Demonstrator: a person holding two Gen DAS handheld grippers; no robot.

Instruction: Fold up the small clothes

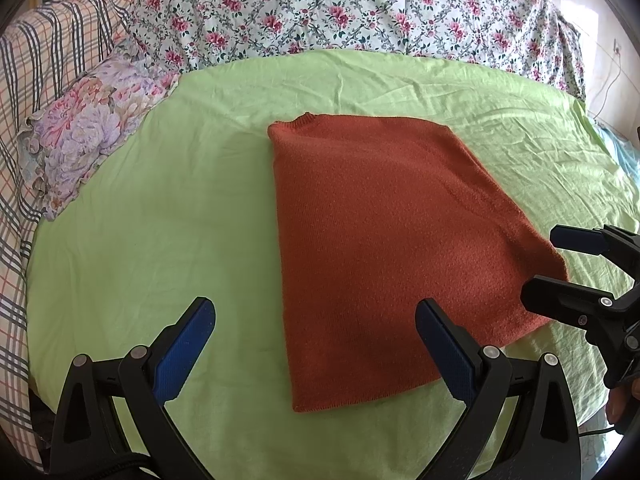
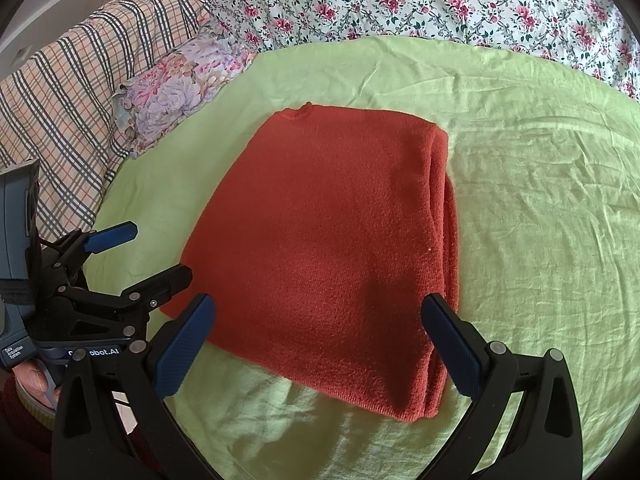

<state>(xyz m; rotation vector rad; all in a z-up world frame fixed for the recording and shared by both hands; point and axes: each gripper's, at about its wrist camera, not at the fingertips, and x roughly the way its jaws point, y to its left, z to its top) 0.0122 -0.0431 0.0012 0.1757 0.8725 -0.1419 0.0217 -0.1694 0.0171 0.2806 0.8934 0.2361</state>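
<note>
A rust-orange knit garment (image 1: 384, 240) lies folded into a long rectangle on the light green sheet (image 1: 160, 240); it also shows in the right wrist view (image 2: 328, 232), with stacked fold layers along its right edge. My left gripper (image 1: 316, 340) is open and empty, held above the garment's near left corner. My right gripper (image 2: 318, 340) is open and empty, held above the garment's near edge. The right gripper shows at the right in the left wrist view (image 1: 560, 264), the left gripper at the left in the right wrist view (image 2: 148, 252).
A floral pillow (image 1: 84, 136) and a plaid blanket (image 1: 24, 120) lie at the left. A floral quilt (image 1: 360, 8) runs along the back. The green sheet (image 2: 540, 220) spreads to the right of the garment.
</note>
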